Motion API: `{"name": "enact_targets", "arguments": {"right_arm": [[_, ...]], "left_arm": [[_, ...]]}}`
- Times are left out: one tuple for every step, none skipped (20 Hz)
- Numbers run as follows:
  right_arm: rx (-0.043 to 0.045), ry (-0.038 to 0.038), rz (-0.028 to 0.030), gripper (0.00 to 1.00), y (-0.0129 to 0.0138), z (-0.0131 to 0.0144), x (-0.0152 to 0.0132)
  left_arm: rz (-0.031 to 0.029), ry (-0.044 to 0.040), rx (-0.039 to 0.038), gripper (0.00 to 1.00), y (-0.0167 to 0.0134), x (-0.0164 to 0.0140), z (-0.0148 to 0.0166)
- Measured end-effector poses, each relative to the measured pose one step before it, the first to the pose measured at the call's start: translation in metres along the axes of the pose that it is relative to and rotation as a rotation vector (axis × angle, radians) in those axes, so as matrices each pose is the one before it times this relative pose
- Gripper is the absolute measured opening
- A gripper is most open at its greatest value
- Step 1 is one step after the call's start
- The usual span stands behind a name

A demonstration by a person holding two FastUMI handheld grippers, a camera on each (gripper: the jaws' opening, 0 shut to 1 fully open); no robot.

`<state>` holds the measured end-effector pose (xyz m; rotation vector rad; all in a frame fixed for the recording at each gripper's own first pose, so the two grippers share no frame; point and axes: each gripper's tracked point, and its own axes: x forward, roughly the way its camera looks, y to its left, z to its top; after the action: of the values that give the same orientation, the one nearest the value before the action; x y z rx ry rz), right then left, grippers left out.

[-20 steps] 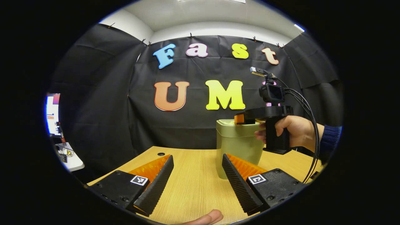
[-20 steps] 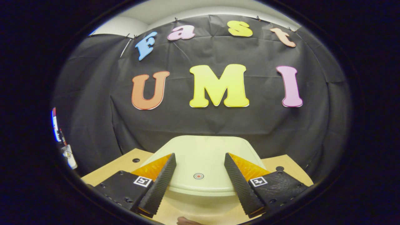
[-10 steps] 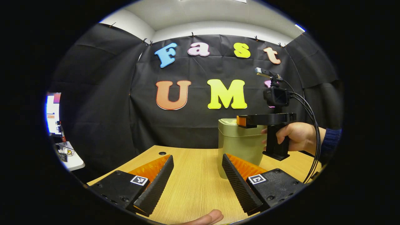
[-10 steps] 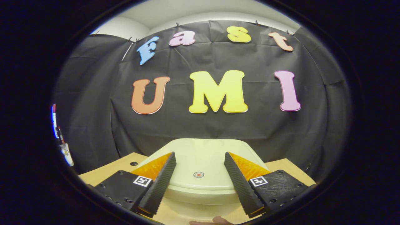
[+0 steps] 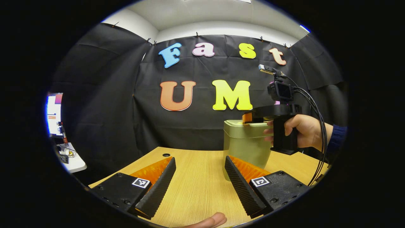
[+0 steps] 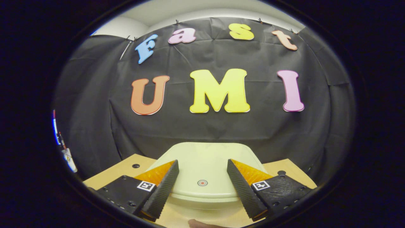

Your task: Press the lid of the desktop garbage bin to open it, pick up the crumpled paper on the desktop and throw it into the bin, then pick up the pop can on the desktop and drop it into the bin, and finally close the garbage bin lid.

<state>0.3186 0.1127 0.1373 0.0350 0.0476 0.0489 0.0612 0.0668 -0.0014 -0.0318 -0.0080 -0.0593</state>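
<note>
Standing near the far right corner of the wooden desk [image 5: 196, 177], the pale green garbage bin [image 5: 245, 147] has its lid [image 6: 205, 161] closed; a small round mark sits on the lid's front. The right gripper [image 6: 202, 179] hovers just above it, fingers wide apart, holding nothing. The left gripper [image 5: 199, 177] is equally spread and empty over bare desk. A hand [image 5: 302, 131] grips the right gripper's handle.

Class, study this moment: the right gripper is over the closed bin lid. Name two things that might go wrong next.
1. The right gripper has open fingers straddling the lid's round mark, so it may miss the press point.
2. The bin stands unbraced on the table; an off-centre push might tip it.
</note>
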Motion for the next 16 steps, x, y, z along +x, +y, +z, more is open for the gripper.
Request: {"name": "enact_targets", "arguments": {"right_arm": [[-0.0206,-0.00455,0.0075,0.95,-0.00012,0.0041,-0.00313],[-0.01191,-0.01546,-0.0059,0.95,0.00114,0.00578,-0.00453],[-0.00775,-0.02029,0.00243,0.95,0.00063,0.00708,-0.00664],[-0.00974,-0.0308,0.01113,0.95,0.00384,0.00932,-0.00773],[0.00363,-0.02427,-0.00047,0.95,0.00019,0.00839,-0.00746],[0.00997,-0.00676,0.00287,0.93,-0.00027,0.00317,-0.00929],[0.01229,0.00424,0.0144,0.94,0.00286,0.00207,-0.0097],[0.01095,0.00201,0.01257,0.93,0.00396,0.0018,-0.01062],[-0.00138,0.00322,0.00707,0.93,0.00146,0.00217,-0.01039],[0.00183,-0.00755,0.0072,0.94,0.0003,0.00338,-0.01271],[-0.00009,-0.00759,-0.01023,0.94,-0.0031,0.00449,-0.01252],[-0.00317,-0.01105,-0.01486,0.94,-0.00662,0.0017,-0.01278],[-0.00699,-0.01661,-0.01023,0.94,-0.0055,0.00259,-0.01306],[-0.00264,-0.02013,-0.00685,0.94,-0.00505,0.00181,-0.01315],[-0.00218,-0.02492,-0.00142,0.94,-0.00602,0.0017,-0.01294],[-0.00655,-0.01896,-0.00161,0.94,-0.00615,-0.00163,-0.01134]], "left_arm": [[0.00174,0.00408,0.00053,1.0,0.00088,0.00209,-0.00117],[0.00115,0.00298,0.00176,1.0,0.00108,-0.00043,-0.00076],[0.00028,-0.00175,0.00024,1.0,0.00079,0.00078,0.00008],[-0.00182,-0.00154,-0.00079,1.0,-0.00002,0.00079,-0.00007],[-0.00064,0.00064,-0.00159,1.0,-0.00067,0.00071,-0.00072],[0.0004,0.00156,-0.00144,1.0,-0.00013,0.00038,-0.0003],[0.00013,0.00224,-0.00146,1.0,-0.00043,0.00101,-0.00109],[0.00017,0.00575,-0.00146,1.0,-0.00069,0.00112,-0.00226],[0.0003,0.00759,-0.00063,1.0,-0.00058,0.00083,-0.00259],[-0.00149,0.0066,0.00148,1.0,-0.00188,-0.00012,-0.00151],[-0.00244,0.0031,0.00384,1.0,-0.00235,0.00027,-0.00117],[-0.00059,-0.00143,0.00573,1.0,-0.00041,0.00029,0.00008],[0.00074,-0.00083,0.00542,1.0,-0.00142,-0.00023,-0.00072],[0.00098,-0.00065,0.00447,1.0,-0.0017,0.00167,-0.00021],[-0.00026,-0.00089,0.00462,1.0,-0.00175,0.00093,-0.00093],[0.00067,0.00201,0.00382,1.0,-0.00254,0.00074,-0.00095]]}}
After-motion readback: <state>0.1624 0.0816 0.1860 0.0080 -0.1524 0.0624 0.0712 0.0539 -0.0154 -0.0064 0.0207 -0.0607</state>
